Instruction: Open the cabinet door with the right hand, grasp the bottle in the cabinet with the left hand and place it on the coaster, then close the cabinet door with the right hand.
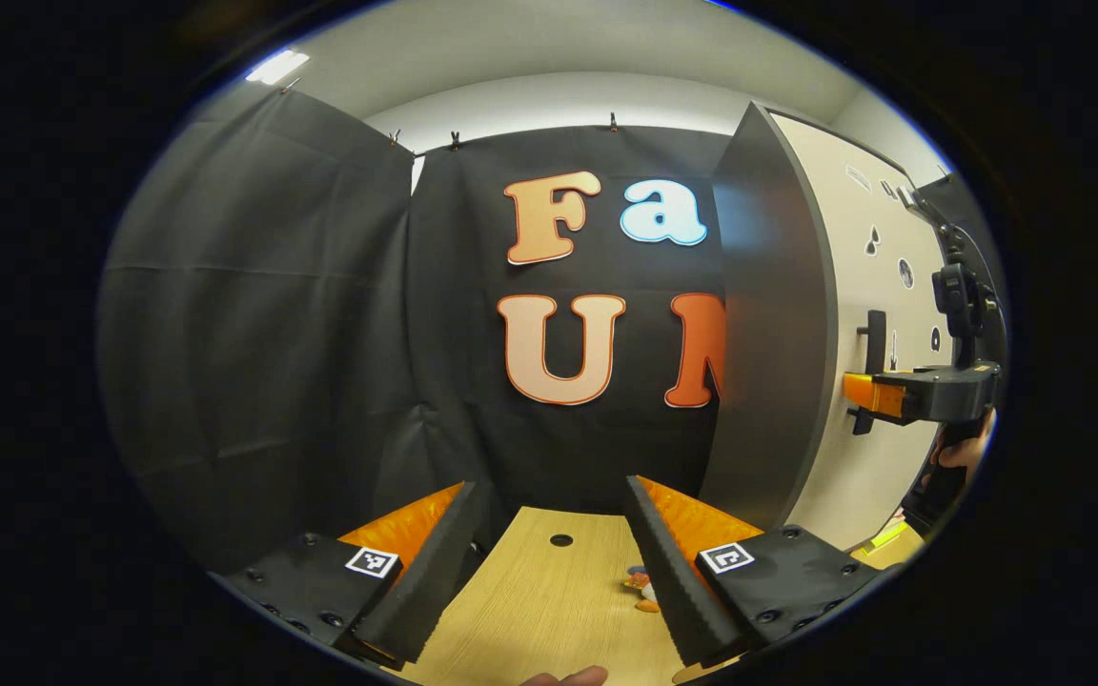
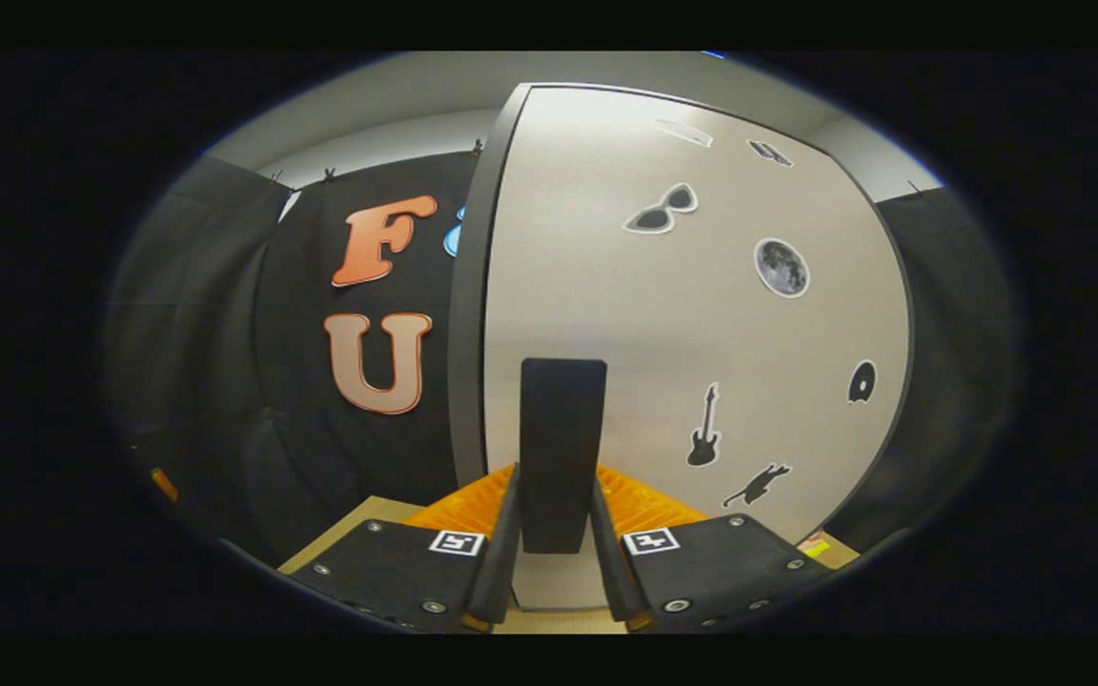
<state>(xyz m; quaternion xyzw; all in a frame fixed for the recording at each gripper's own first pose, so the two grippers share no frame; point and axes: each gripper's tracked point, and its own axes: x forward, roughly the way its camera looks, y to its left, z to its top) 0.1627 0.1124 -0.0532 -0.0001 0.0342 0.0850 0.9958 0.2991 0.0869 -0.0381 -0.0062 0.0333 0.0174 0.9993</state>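
A tall cabinet stands at the right of the left gripper view, with a grey side panel [image 1: 766,314] and a pale door [image 1: 892,286] that looks flush with it. My right gripper [image 1: 868,393] holds the door's dark upright handle [image 1: 875,335]. In the right gripper view the handle [image 2: 563,429] stands between the fingers of my right gripper [image 2: 559,486], which press on both its sides. My left gripper [image 1: 549,488] hovers open over the wooden table [image 1: 549,591]. A small colourful flat thing [image 1: 642,586], perhaps the coaster, peeks out beside its right finger. The door hides the cabinet's inside.
The door [image 2: 701,314] carries several dark stickers. The table has a small round hole [image 1: 560,540] near its far edge. Black cloth walls close the booth at the back and left. A hand [image 1: 964,448] holds the right gripper; a fingertip [image 1: 568,677] shows at the bottom.
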